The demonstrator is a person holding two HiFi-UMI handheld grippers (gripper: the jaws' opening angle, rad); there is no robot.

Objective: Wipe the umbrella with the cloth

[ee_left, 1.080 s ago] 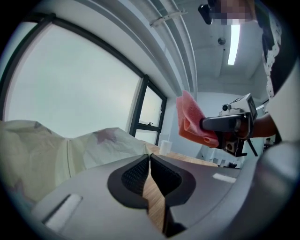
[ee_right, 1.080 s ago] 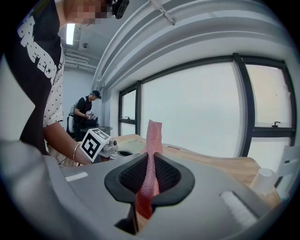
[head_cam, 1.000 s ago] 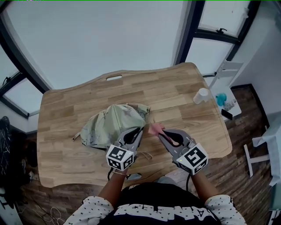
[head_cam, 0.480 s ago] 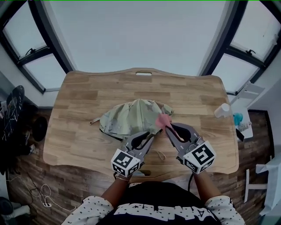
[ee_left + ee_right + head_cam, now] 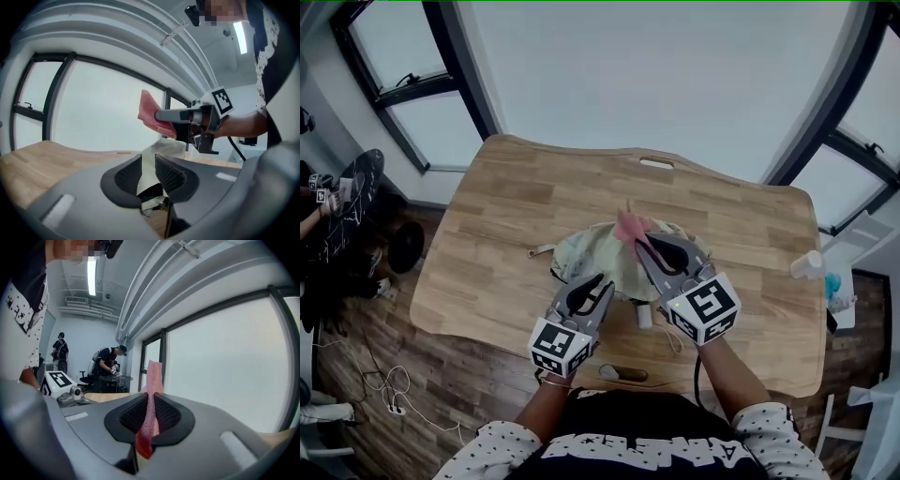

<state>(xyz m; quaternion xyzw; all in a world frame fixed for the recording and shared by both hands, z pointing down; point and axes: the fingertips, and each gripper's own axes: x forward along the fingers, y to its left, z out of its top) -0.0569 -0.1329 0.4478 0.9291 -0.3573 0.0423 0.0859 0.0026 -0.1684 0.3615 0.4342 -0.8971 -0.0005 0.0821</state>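
The folded umbrella (image 5: 586, 261), pale green, lies approx. in the middle of the bench (image 5: 497, 216), just beyond the person's hands. The left tool (image 5: 600, 283) is at its near edge w/ a fold of the canopy fabric between the pads. Its jaws have just been closing a little, and in the left gripper view the fabric fills the narrow gap, so I judge it is pinched. The right tool (image 5: 640, 242) is to the right and a bit farther, above the umbrella, w/ jaws together on the pink cloth (image 5: 628, 226). Most of the cloth stands up beyond the tips, and only a short end hangs behind the pads. The step in hand, as I read it, is to bring the cloth down on the canopy and start a stroke while the left tool holds the fabric in place. To do it well, lower the right tool and tilt it so the free part of the cloth lies flat on the fabric, i.e. the cloth must touch first, not the hard tips. Wipe away from the left tool, so the fabric is pulled tight and not bunched up. Use light pressure, because the canopy looks soft and loose and may slide on the smooth wood otherwise. The grip on the cloth is thin, near one edge, so a fast drag may pull it out; slow strokes are safer.
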